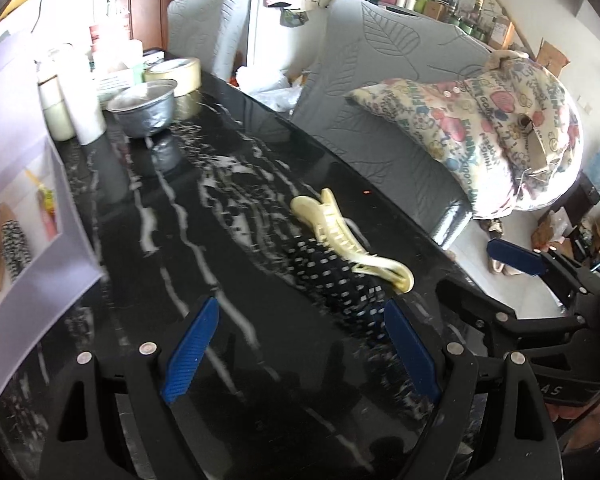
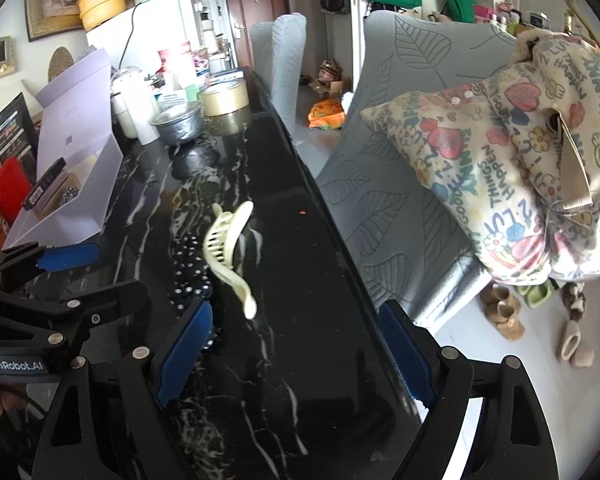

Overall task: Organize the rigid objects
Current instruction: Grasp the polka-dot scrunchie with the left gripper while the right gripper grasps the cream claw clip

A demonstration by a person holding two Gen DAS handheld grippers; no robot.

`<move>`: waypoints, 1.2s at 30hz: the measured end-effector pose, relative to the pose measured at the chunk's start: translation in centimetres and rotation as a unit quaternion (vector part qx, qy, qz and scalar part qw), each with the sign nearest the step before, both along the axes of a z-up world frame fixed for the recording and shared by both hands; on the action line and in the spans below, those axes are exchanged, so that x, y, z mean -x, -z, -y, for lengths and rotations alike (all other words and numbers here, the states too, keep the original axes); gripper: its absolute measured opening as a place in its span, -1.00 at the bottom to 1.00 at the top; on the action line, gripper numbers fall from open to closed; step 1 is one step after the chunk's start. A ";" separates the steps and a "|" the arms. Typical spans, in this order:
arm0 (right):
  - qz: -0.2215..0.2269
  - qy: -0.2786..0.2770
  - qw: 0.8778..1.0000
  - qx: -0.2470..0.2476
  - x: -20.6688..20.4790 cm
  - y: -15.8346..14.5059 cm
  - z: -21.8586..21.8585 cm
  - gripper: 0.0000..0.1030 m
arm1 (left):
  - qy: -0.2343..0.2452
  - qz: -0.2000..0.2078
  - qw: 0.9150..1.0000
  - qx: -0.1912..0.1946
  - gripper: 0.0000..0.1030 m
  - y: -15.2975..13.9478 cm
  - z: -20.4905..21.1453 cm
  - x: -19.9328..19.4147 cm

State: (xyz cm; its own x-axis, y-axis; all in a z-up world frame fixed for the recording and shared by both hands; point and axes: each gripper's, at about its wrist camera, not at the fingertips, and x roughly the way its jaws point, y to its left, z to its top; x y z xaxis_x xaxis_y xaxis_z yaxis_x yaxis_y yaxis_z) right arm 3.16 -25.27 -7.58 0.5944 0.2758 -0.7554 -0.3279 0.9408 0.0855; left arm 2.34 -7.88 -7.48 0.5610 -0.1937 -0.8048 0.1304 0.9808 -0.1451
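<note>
Left wrist view: cream hair clip [image 1: 350, 240] on black table [image 1: 220, 280].
Left gripper [image 1: 300, 356] and right gripper [image 2: 296, 356] both gape empty; clip at one o'clock beside a polka-dot item [image 1: 336, 280].

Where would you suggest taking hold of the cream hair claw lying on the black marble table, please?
Grip the cream hair claw across its narrow curved spine near the middle, coming from above with jaws spanning its width. It lies lengthwise, partly over a black dotted clip, so the ends and teeth look less secure.

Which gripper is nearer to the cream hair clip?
Left, though not by much. The left gripper is open just below the hair clip; the right gripper is open too, slightly further back beside it.
</note>
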 end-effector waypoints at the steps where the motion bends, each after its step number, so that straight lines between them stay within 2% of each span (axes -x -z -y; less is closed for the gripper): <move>1: -0.001 0.004 1.000 0.001 -0.1 0.1 0.3 0.68 | 0.003 0.001 1.000 0.003 0.66 0.1 0.3 -0.2; 8: -0.008 0.024 1.000 0.002 -0.6 0.5 2.1 0.68 | 0.012 -0.006 1.000 -0.015 0.66 1.0 1.8 -1.3; 17: -0.014 0.033 0.999 0.002 -1.2 0.8 3.1 0.68 | 0.010 -0.033 0.999 -0.023 0.63 2.8 2.8 -2.4; 18: -0.014 0.034 0.999 0.002 -1.2 0.8 3.1 0.68 | 0.008 -0.037 0.999 -0.022 0.48 3.0 2.8 -2.5; 20: -0.016 0.034 0.999 0.001 -1.4 0.9 3.1 0.68 | 0.006 -0.034 0.999 -0.022 0.39 3.1 2.8 -2.6; 23: -0.020 0.033 0.999 -0.005 -1.6 0.9 3.0 0.67 | 0.006 -0.028 0.999 -0.031 0.07 3.1 2.7 -2.7; 25: -0.023 0.028 0.999 -0.008 -1.8 1.0 2.7 0.66 | 0.004 -0.023 0.999 -0.031 -0.21 3.0 2.3 -2.7; 27: -0.024 0.023 0.999 -0.009 -2.0 1.0 2.3 0.66 | 0.004 -0.021 0.999 -0.031 -0.37 3.0 1.9 -2.8; 30: -0.025 0.012 1.000 -0.010 -2.3 1.0 1.4 0.66 | 0.006 -0.019 0.999 -0.027 -0.53 3.0 1.1 -2.8; 36: -0.032 -0.018 0.999 -0.015 -3.0 1.4 -0.9 0.61 | -0.011 -0.022 0.999 -0.024 -0.54 3.0 -1.1 -2.2</move>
State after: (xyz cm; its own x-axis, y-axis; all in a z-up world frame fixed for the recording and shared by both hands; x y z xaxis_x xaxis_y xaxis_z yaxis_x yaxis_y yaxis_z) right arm 6.18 -24.42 -8.99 0.5339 0.3190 -0.7831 -0.3551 0.9251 0.1347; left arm 4.57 -6.79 -10.52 0.5289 -0.1424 -0.8366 0.1037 0.9893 -0.1028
